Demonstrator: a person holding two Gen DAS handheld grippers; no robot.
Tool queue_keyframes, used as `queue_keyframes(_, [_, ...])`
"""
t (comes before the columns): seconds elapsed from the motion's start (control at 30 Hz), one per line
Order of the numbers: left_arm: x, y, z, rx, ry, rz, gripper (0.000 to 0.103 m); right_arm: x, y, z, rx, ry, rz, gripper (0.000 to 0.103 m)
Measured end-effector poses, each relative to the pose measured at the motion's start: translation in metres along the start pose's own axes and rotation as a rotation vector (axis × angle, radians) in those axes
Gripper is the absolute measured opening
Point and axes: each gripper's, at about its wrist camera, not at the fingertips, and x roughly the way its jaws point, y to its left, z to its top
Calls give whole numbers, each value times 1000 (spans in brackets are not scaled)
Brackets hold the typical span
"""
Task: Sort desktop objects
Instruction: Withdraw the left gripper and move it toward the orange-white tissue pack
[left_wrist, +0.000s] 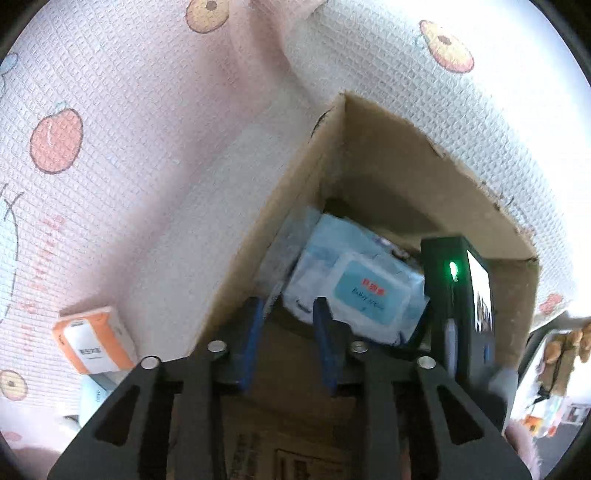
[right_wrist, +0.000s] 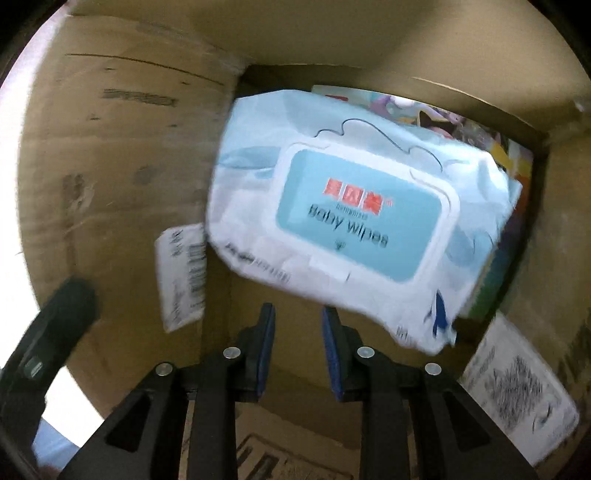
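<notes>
Cardboard box (right_wrist: 110, 155); pack (right_wrist: 354, 221) reads "Baby wipes"; left gripper (left_wrist: 288, 314), right gripper (right_wrist: 299, 317) parted, empty

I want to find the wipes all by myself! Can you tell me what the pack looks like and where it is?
Look into the big brown cardboard box standing on the pink fruit-patterned cloth. Inside lies a soft, pale blue and white plastic pack of baby wipes, on top of a colourful flat printed item. Only the pack has a light blue flip lid reading "Baby wipes" under red characters.
</notes>
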Motion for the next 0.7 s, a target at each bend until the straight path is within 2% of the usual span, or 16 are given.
queue_keyframes(0.07, [1,4,-5,-2,15,-21,33,4,-7,5,39,13,20,22])
queue_keyframes(0.13, [1,8,-7,-3,22,-19,33,3,-14,9,79,-19,32,22])
queue_keyframes(0.23, [8,2,-17,1,8,-14,33,-11,-17,9,67,-123,-20,22])
queue_keyframes(0.3, [6,2,-21,11,-9,-3,33,-17,-16,2,53,-129,-43,22])
queue_keyframes(0.37, [2,-1,-23,26,-36,8,34,-28,-11,-8,1,-153,-64,22])
queue_keyframes(0.47, [-6,-6,-31,52,-80,36,42,-55,-4,-33,-64,-229,-75,22])
queue_keyframes(0.53, [-13,-9,-38,58,-106,56,43,-73,0,-49,-96,-275,-76,23])
queue_keyframes(0.6, [-17,-9,-50,61,-128,44,43,-92,1,-65,-128,-319,-81,24])
queue_keyframes(0.63, [-22,-9,-53,60,-138,39,43,-99,1,-71,-134,-331,-82,26])
queue_keyframes(0.7, [-32,-10,-61,65,-173,35,45,-111,-6,-87,-139,-353,-67,36])
